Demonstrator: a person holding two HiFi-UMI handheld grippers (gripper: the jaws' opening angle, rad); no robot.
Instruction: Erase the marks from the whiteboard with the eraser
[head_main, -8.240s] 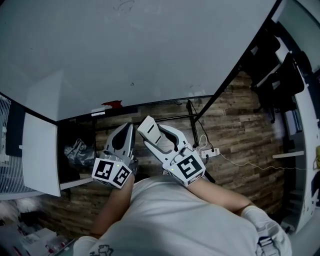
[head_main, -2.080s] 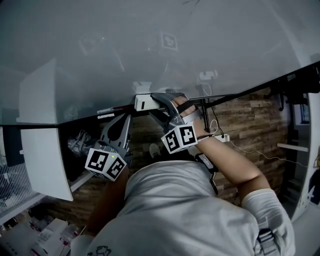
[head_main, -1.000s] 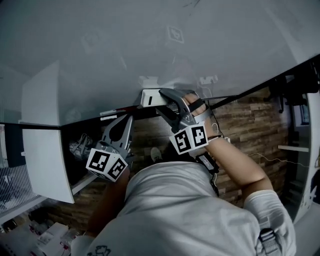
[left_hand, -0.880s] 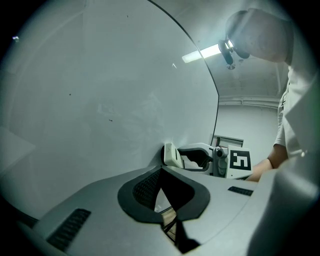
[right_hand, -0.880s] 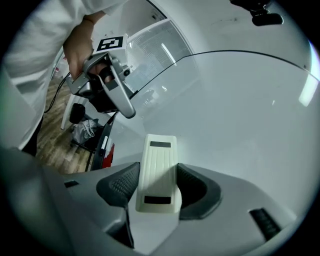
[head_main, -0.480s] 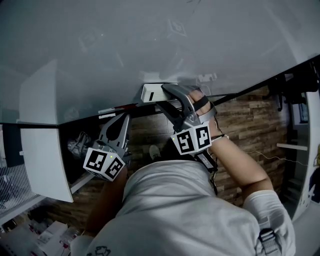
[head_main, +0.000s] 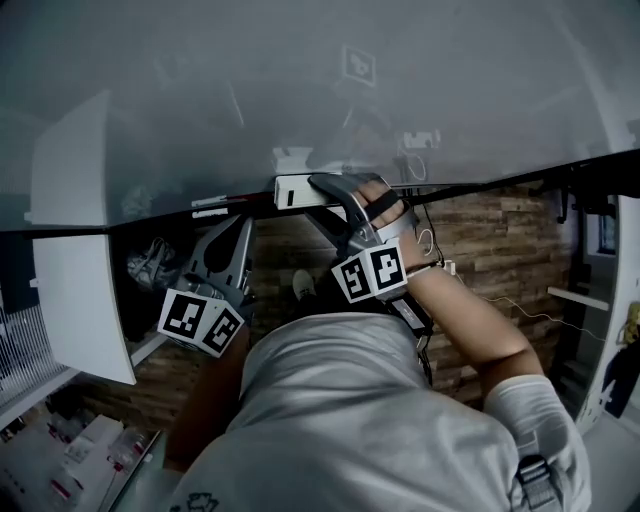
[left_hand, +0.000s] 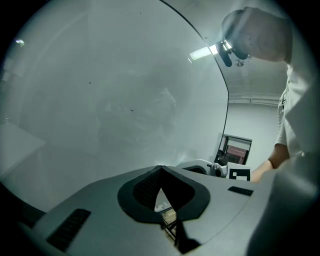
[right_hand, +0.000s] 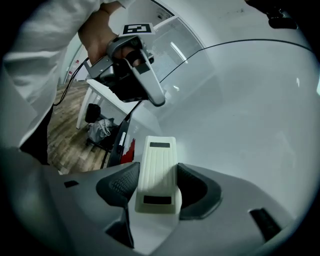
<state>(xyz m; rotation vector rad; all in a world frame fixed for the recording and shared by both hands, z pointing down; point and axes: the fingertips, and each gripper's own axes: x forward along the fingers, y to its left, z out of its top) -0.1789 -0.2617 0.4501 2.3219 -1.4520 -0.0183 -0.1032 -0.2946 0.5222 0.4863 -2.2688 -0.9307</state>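
The whiteboard (head_main: 300, 80) is a glossy pale grey-white. The eraser (right_hand: 157, 172) is cream, ribbed along its back, with a dark rectangular patch at each end. The right tool (right_hand: 157, 186) and the left tool (left_hand: 160, 169) are light grey with black textured pads. Each carries a white cube printed with black square markers, right (head_main: 370, 273) and left (head_main: 200, 320). A red piece (right_hand: 128, 152) lies at the board's edge. The floor (head_main: 480, 250) is brown wood planking. The shirt (head_main: 350, 420) is white.
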